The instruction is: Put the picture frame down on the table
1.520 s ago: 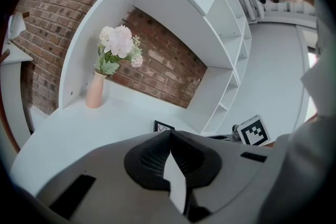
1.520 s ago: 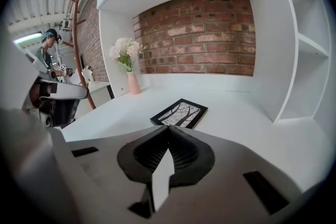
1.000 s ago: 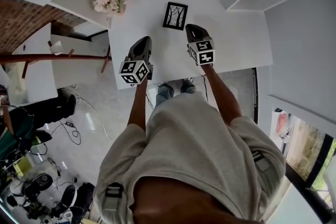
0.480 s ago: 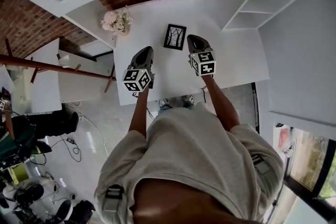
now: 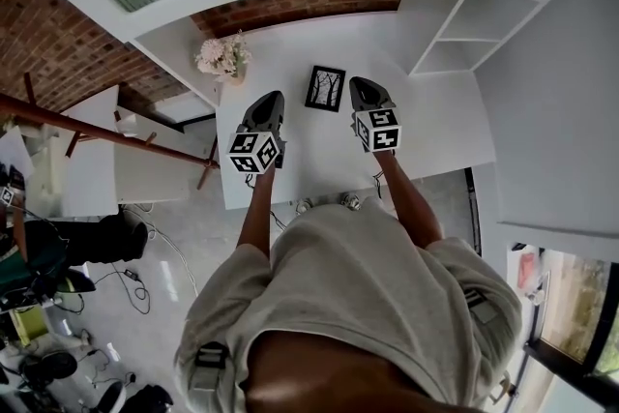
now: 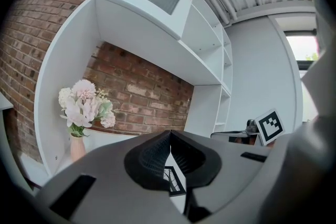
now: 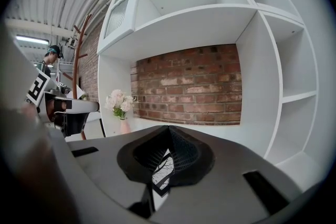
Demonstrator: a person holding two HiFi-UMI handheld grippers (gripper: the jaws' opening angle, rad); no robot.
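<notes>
Currently the picture frame point(image 5: 326, 88) rests on the white table point(image 5: 435, 126), well in from every edge and a little toward the left edge. As far as I can judge it lies face up, not propped. Neither of my tools touches it. My left gripper point(image 5: 270, 101) hovers just beside its near left corner and my right gripper point(image 5: 360, 85) just beside its right side. In both gripper views my jaws are together at the tips with nothing between them, and the frame shows only through the slit below the pads, farther off. This fits a frame just laid down and let go, or one that I have yet to lift. I cannot say which. Handling, my estimate: small, flat and rigid, probably light; thin black border, square corners, pale print of bare trees inside. The front may be glazed, so I take it as smooth, slippery and breakable. The place for any hold is across the border at one side, pads on the rim and not on the pane. The tabletop is matt, hard and even. A vase of pale flowers point(image 5: 224, 56) stands at the far left corner, under a rough red brick wall point(image 5: 300, 0).
</notes>
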